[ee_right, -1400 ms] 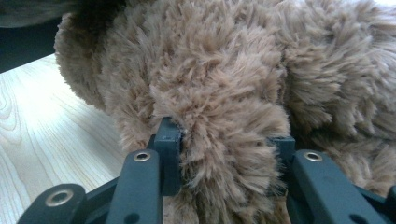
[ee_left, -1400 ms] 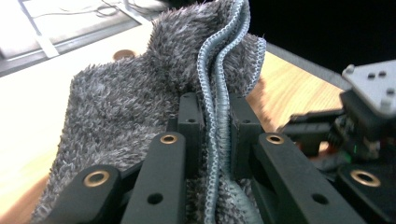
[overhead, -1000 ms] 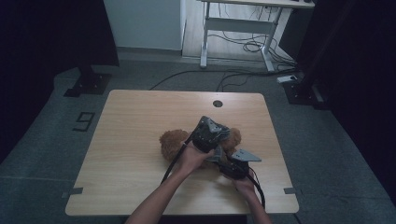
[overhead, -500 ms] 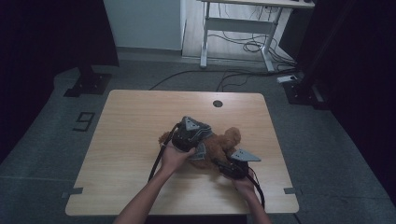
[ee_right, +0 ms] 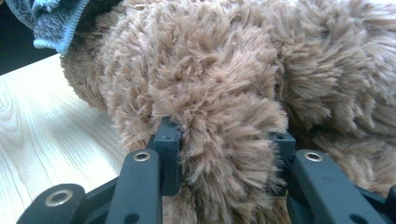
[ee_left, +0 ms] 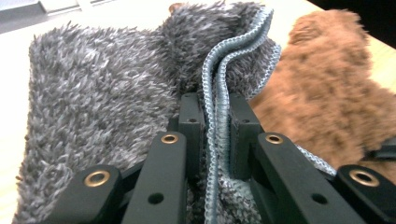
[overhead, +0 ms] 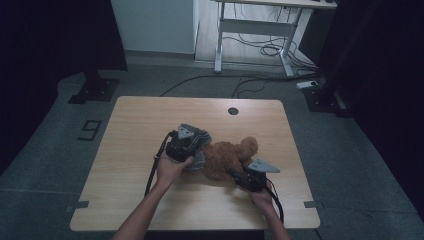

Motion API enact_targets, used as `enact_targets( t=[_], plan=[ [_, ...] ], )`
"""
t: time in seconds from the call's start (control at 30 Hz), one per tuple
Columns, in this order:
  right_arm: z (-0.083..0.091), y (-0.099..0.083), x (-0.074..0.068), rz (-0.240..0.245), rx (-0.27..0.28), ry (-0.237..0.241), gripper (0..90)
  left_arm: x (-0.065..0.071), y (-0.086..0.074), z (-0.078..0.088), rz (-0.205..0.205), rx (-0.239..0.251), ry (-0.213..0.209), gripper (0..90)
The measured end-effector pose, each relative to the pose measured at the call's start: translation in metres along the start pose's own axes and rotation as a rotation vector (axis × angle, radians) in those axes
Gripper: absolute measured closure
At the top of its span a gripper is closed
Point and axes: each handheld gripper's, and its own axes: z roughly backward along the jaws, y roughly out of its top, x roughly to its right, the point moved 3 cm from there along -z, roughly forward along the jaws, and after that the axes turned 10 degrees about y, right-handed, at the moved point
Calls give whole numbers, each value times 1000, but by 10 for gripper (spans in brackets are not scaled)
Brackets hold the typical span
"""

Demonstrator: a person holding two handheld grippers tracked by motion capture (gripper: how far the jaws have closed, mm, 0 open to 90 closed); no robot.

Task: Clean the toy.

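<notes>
A brown plush toy (overhead: 227, 157) lies on the wooden table (overhead: 140, 120) near its middle. A grey fluffy cloth (overhead: 197, 147) with a light blue hem partly covers the toy's left end. My left gripper (overhead: 192, 155) is shut on the folded hem of the cloth (ee_left: 215, 107), with the brown plush (ee_left: 327, 93) to its right. My right gripper (overhead: 235, 174) sits at the toy's near right side, its jaws closed around a furry limb of the toy (ee_right: 224, 121). A corner of the grey cloth (ee_right: 51, 18) shows at the top left of the right gripper view.
The table has a round cable hole (overhead: 233, 110) near its far edge. A white desk frame (overhead: 255, 30) and loose cables (overhead: 260, 50) stand on the floor beyond. Dark stands (overhead: 95, 85) flank the table.
My left hand has drawn the grey cloth leftward across the toy, uncovering more of the brown plush. The right hand has stayed where it was, gripping the toy.
</notes>
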Motion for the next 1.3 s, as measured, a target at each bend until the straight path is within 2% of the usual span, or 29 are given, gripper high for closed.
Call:
enact_targets(
  t=[0.07,0.17,0.27,0.33,0.43,0.5,0.6,0.67,0.7,0.73,0.8,0.9,1.0,1.03,1.13,1.23,1.3],
  plan=[
    [0,0,0,1,0,0,594,-3,1,3,17,2,-4,785],
    [0,0,1,-6,-2,0,595,5,9,9,11,25,-17,785],
    [1,0,1,-8,1,0,594,27,27,13,-6,62,-78,785],
    [1,0,1,-9,-2,0,595,49,40,11,-43,78,-103,785],
    [1,-1,1,-9,-1,0,594,82,56,0,-107,72,-116,785],
    [1,-1,0,-10,-2,0,594,98,62,-15,-136,42,-119,784],
    [2,-1,1,-12,-1,-1,594,108,62,-42,-166,-24,-92,784],
    [2,-1,1,-12,-2,1,594,107,57,-56,-174,-61,-68,784],
    [2,-1,2,-13,-2,2,593,104,53,-61,-163,-65,-62,783],
    [1,-1,2,-16,-1,4,592,102,52,-62,-154,-65,-62,783],
    [1,-1,2,-16,0,6,592,98,50,-60,-162,-67,-57,783],
    [1,-1,2,-6,-7,5,592,88,46,-54,-187,-63,-21,783],
    [1,-1,1,-7,-6,3,591,70,37,-48,-182,-67,11,783],
    [1,-1,1,-6,-6,3,591,63,33,-45,-168,-65,15,783],
    [0,-1,1,0,-7,7,591,46,26,-33,-115,-39,-14,783],
    [0,-1,1,1,-8,6,591,35,23,-20,-98,-14,-12,784],
    [0,-1,1,-5,-6,7,591,26,23,-13,-92,-5,6,784]
  ],
)
